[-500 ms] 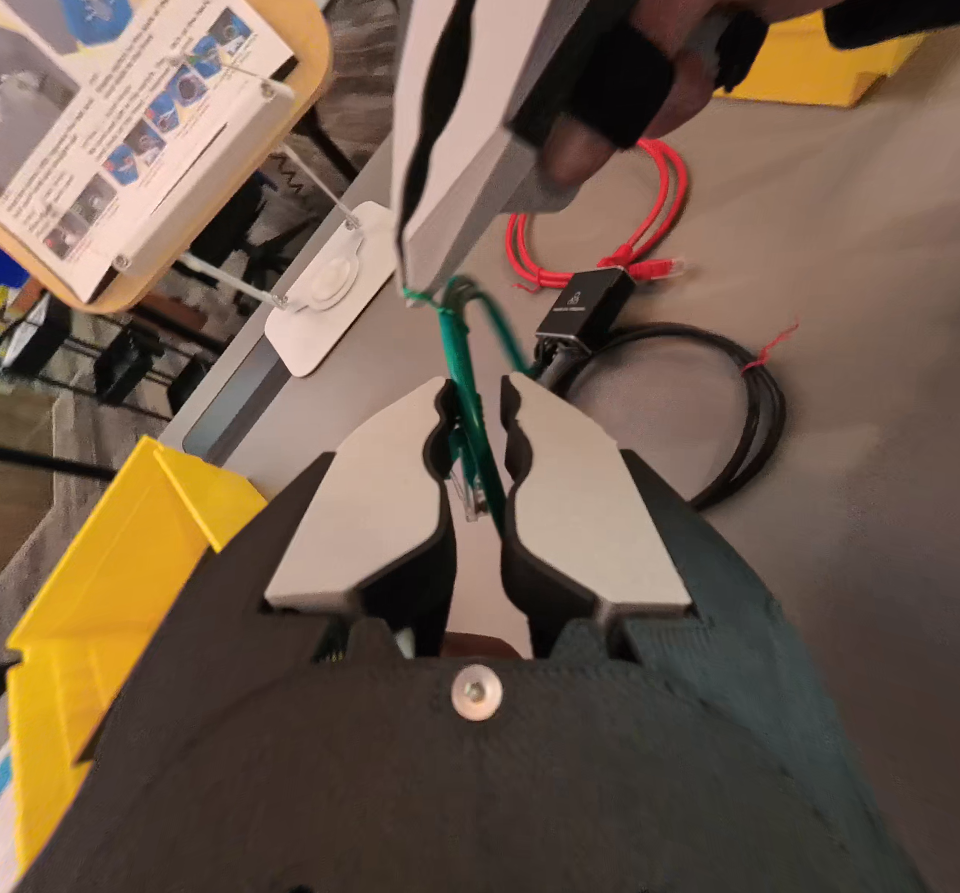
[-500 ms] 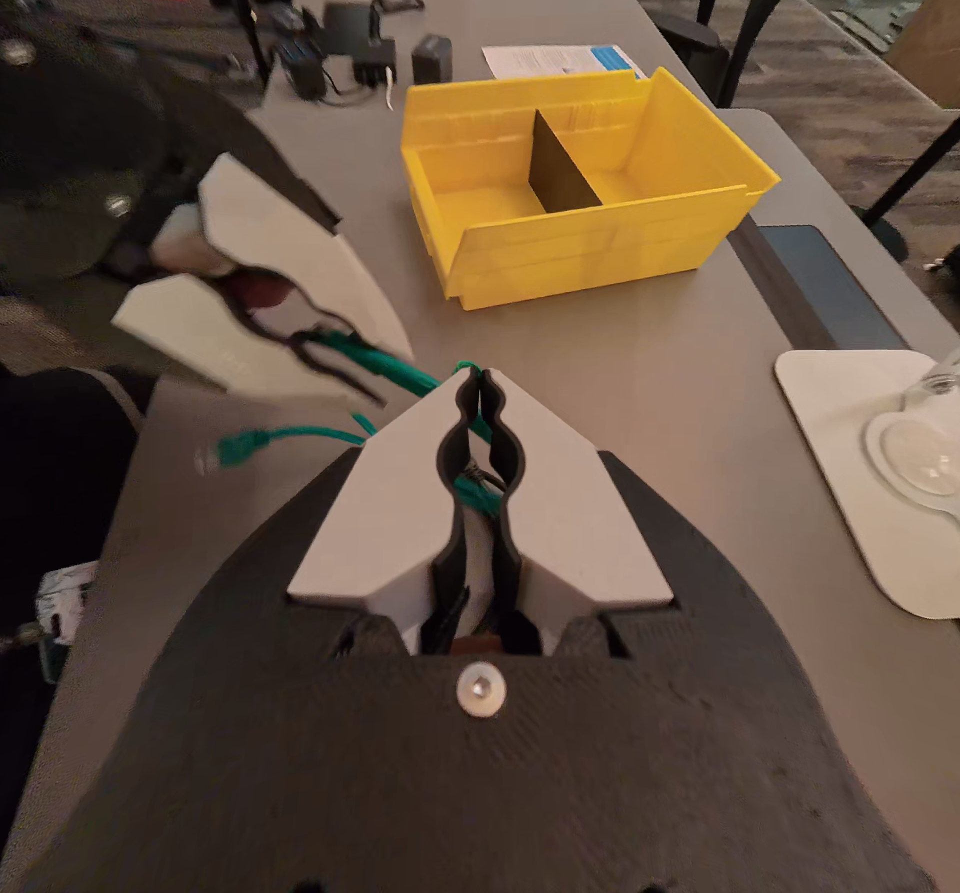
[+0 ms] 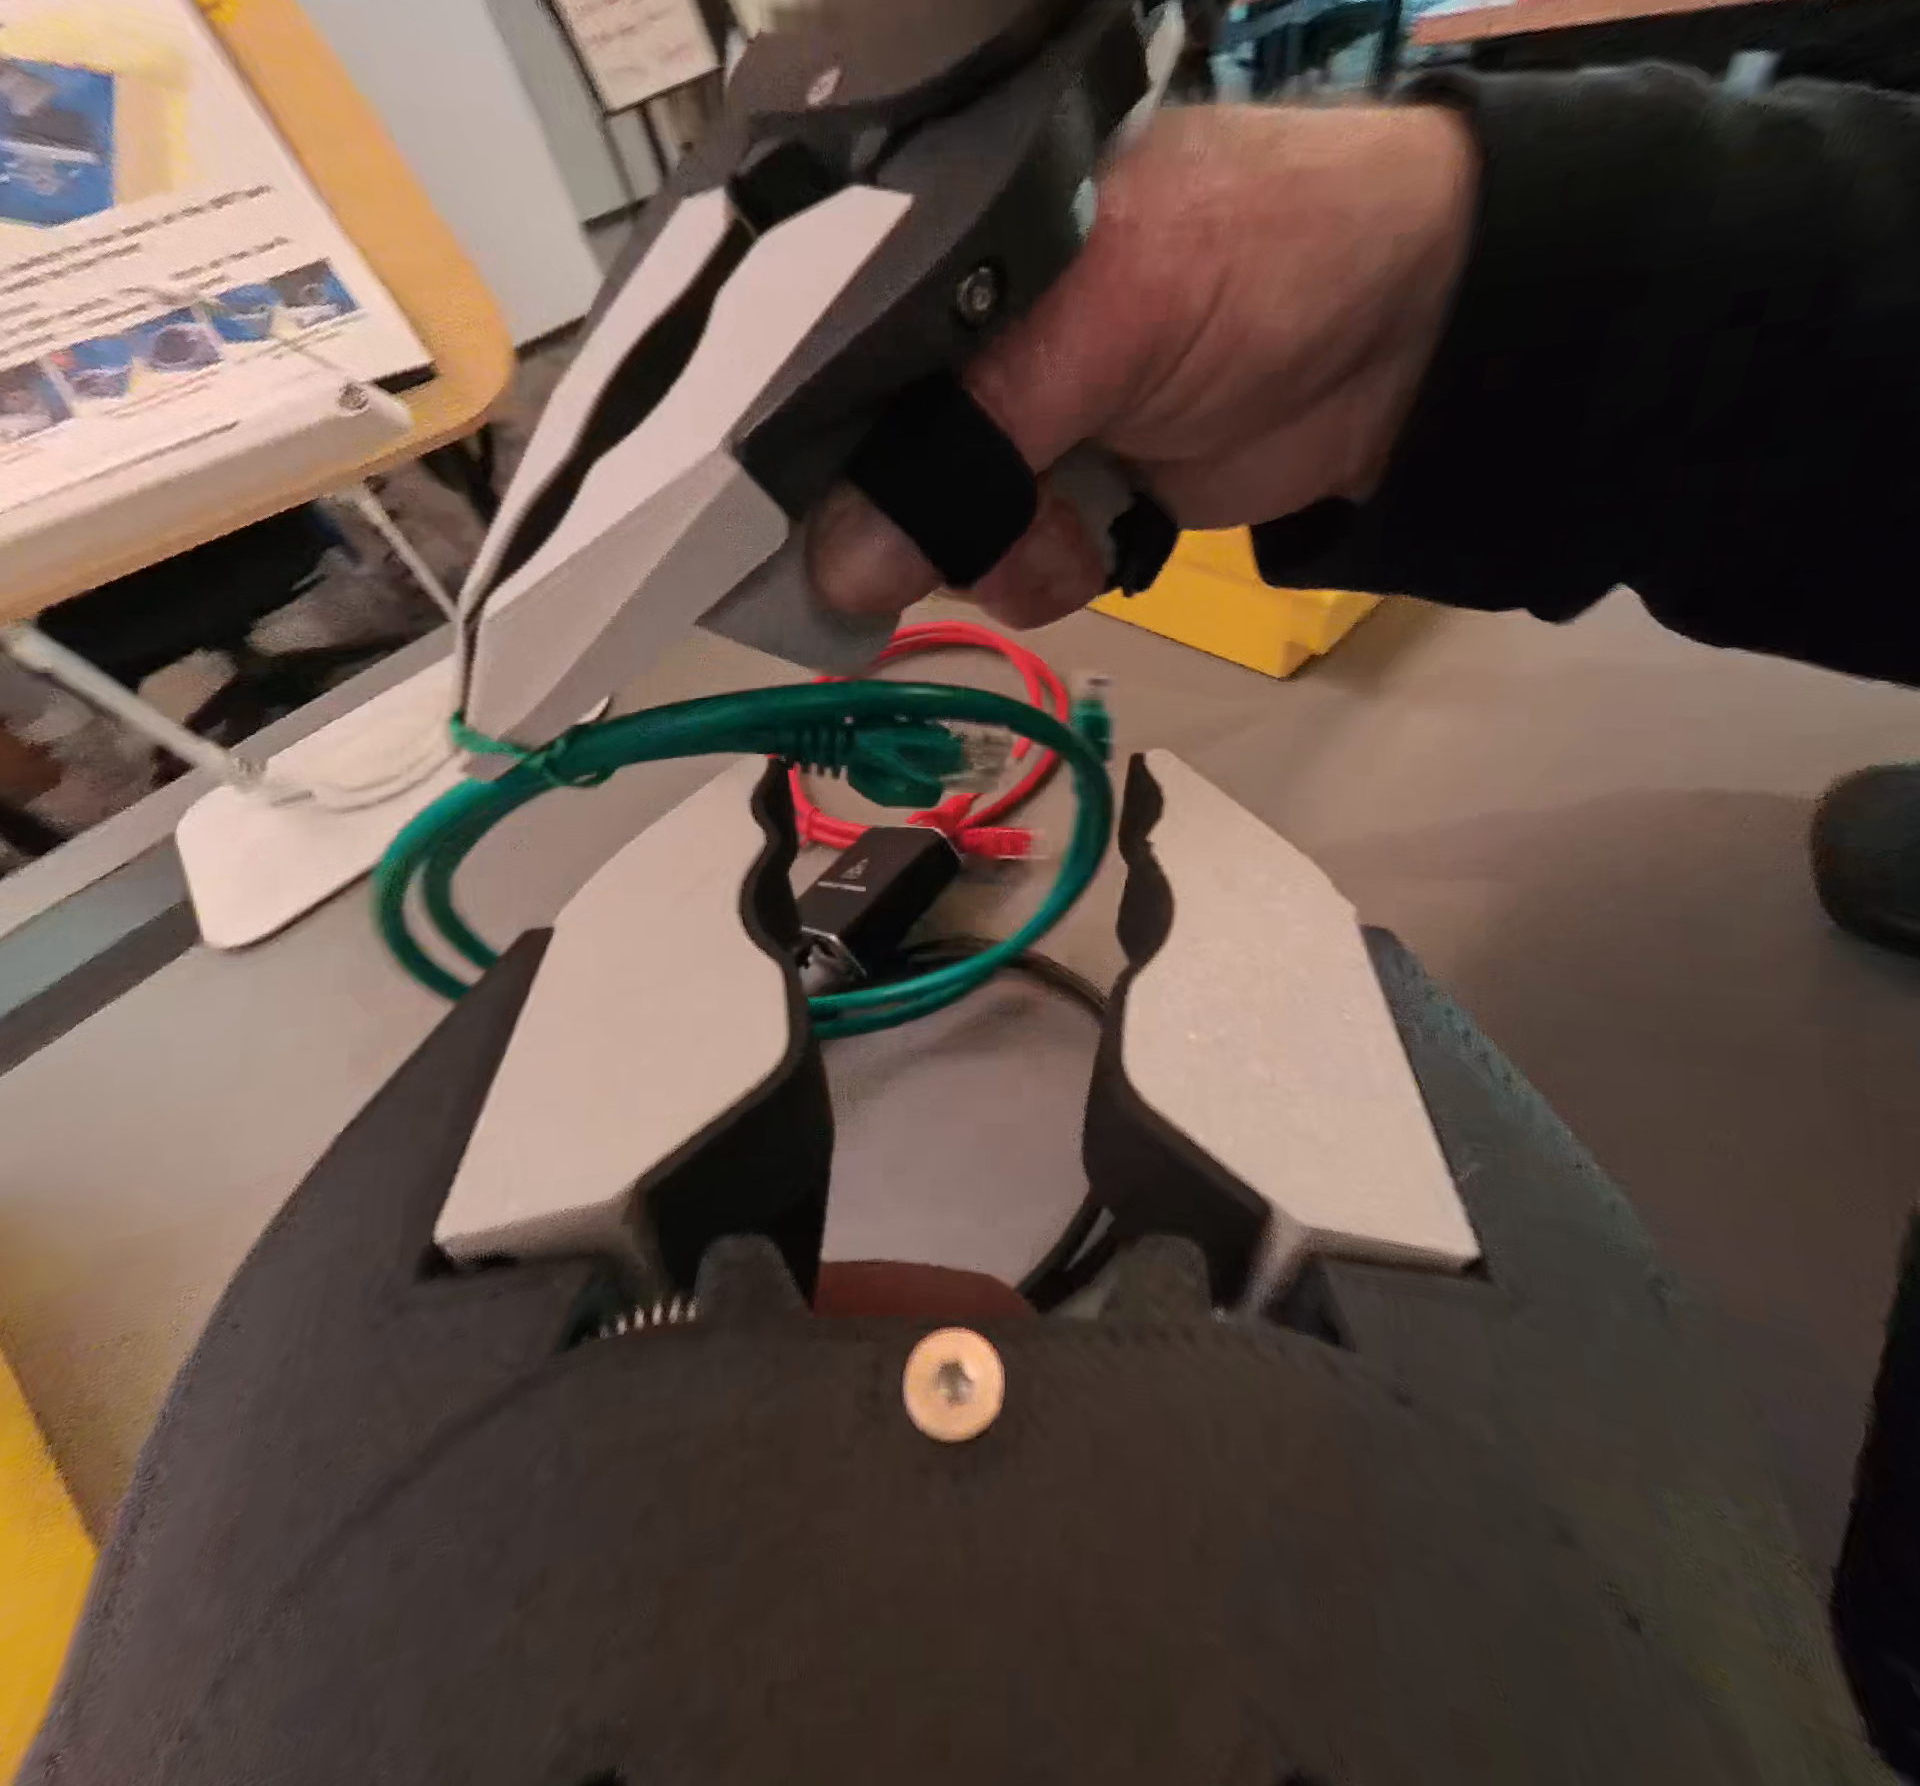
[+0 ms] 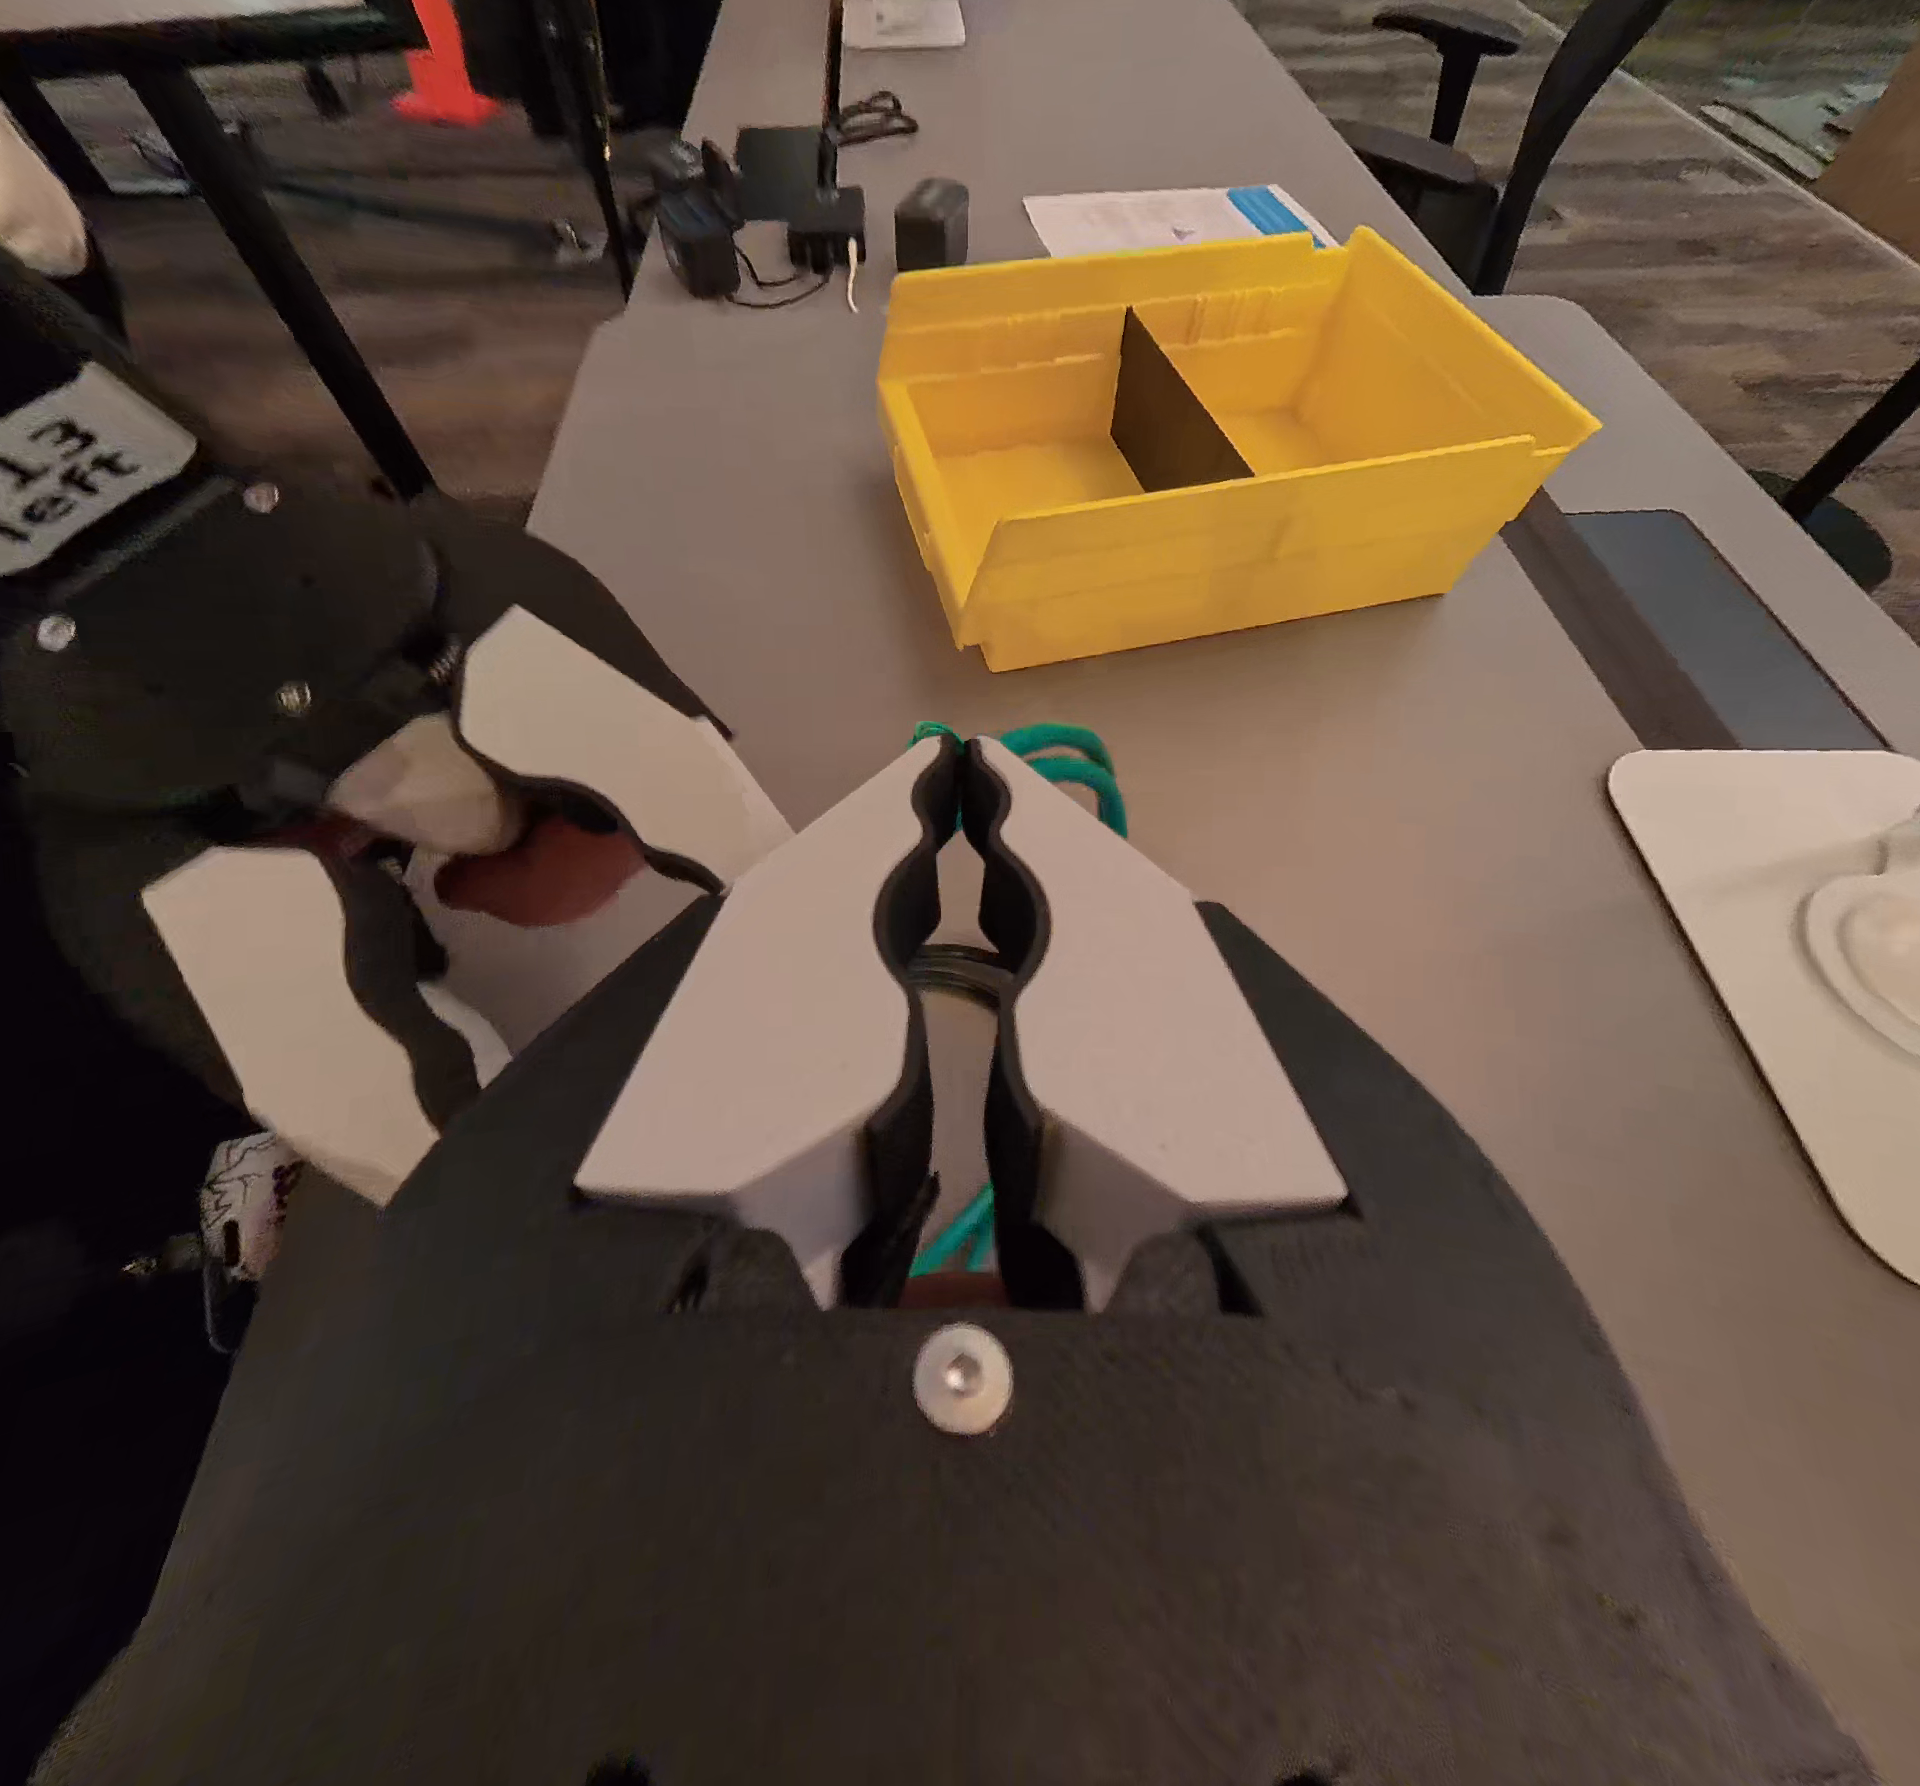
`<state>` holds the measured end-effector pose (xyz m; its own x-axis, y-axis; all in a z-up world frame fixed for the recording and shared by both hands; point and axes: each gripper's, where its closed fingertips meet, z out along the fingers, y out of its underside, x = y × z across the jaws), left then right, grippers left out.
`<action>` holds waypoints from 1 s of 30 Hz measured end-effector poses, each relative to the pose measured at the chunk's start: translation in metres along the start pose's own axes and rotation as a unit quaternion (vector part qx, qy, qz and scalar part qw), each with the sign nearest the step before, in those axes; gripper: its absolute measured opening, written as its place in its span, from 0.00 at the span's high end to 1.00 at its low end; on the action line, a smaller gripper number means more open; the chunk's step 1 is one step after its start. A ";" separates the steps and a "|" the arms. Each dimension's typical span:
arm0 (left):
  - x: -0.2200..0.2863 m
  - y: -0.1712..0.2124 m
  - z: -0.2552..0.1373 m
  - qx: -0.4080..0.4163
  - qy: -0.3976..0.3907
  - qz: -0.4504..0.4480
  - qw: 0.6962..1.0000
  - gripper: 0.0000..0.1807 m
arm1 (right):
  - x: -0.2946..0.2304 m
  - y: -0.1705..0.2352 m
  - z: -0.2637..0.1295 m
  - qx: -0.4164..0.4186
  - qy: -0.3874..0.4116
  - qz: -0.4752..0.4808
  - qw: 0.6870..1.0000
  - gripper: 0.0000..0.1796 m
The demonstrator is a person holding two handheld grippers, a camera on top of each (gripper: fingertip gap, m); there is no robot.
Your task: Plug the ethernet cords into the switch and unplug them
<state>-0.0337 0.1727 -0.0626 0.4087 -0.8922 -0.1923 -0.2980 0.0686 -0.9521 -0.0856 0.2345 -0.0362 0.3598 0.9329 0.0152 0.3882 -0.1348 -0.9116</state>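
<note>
Two grippers, one green cord (image 3: 748, 728), one red cord (image 3: 997, 687), one switch (image 3: 883, 889)

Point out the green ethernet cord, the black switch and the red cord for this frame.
green ethernet cord (image 3: 1081, 801): left wrist view, right side of its hanging loop.
black switch (image 3: 883, 879): left wrist view, its top face, between the open fingers.
red cord (image 3: 1023, 671): left wrist view, far arc of its coil.
</note>
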 end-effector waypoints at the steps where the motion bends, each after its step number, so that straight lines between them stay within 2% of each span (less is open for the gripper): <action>1: -0.003 -0.002 -0.008 0.007 -0.003 0.023 1.000 0.70 | 0.001 0.001 -0.004 0.008 -0.001 0.004 1.000 1.00; 4: -0.029 -0.019 -0.034 0.052 -0.051 0.111 0.991 0.69 | 0.002 0.007 -0.014 0.025 -0.007 0.016 1.000 1.00; 6: -0.052 -0.016 -0.034 0.024 -0.057 0.122 0.991 0.61 | -0.001 0.010 -0.017 0.039 -0.022 0.024 0.999 1.00; 8: -0.063 -0.005 -0.021 -0.025 -0.028 0.133 0.990 0.49 | -0.006 0.010 -0.016 0.049 -0.036 0.030 0.998 1.00; 11: -0.048 0.012 -0.006 -0.071 0.075 0.197 0.975 0.42 | -0.016 0.011 -0.013 0.049 -0.051 0.021 0.997 1.00; 14: -0.029 0.004 -0.008 -0.059 0.173 0.178 0.967 0.48 | -0.021 0.009 -0.015 0.049 -0.056 0.007 0.997 1.00; 16: -0.031 -0.011 -0.015 -0.034 0.197 0.155 0.967 0.47 | -0.019 0.008 -0.019 0.055 -0.055 0.008 0.997 1.00; 18: -0.039 -0.023 -0.025 -0.016 0.218 0.141 0.966 0.53 | -0.018 0.006 -0.023 0.063 -0.064 0.010 0.996 1.00; 20: -0.046 -0.026 -0.030 -0.023 0.247 0.139 0.959 0.56 | -0.020 0.007 -0.025 0.065 -0.078 0.006 0.995 1.00; 24: -0.058 -0.012 -0.020 -0.067 0.302 0.145 0.940 0.57 | -0.035 0.001 -0.029 0.075 -0.126 -0.019 0.989 1.00; 28: -0.036 0.009 -0.002 -0.096 0.388 0.145 0.905 0.58 | -0.055 -0.006 -0.029 0.083 -0.170 -0.058 0.980 1.00; 30: -0.022 0.016 0.003 -0.097 0.432 0.137 0.886 0.65 | -0.061 -0.006 -0.028 0.084 -0.186 -0.071 0.976 1.00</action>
<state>-0.0451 0.1947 -0.0738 -0.4904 -0.8682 -0.0765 -0.4604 0.3325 -0.8231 -0.0862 0.1687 -0.0196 -0.0332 0.9992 0.0243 0.2561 0.0320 -0.9661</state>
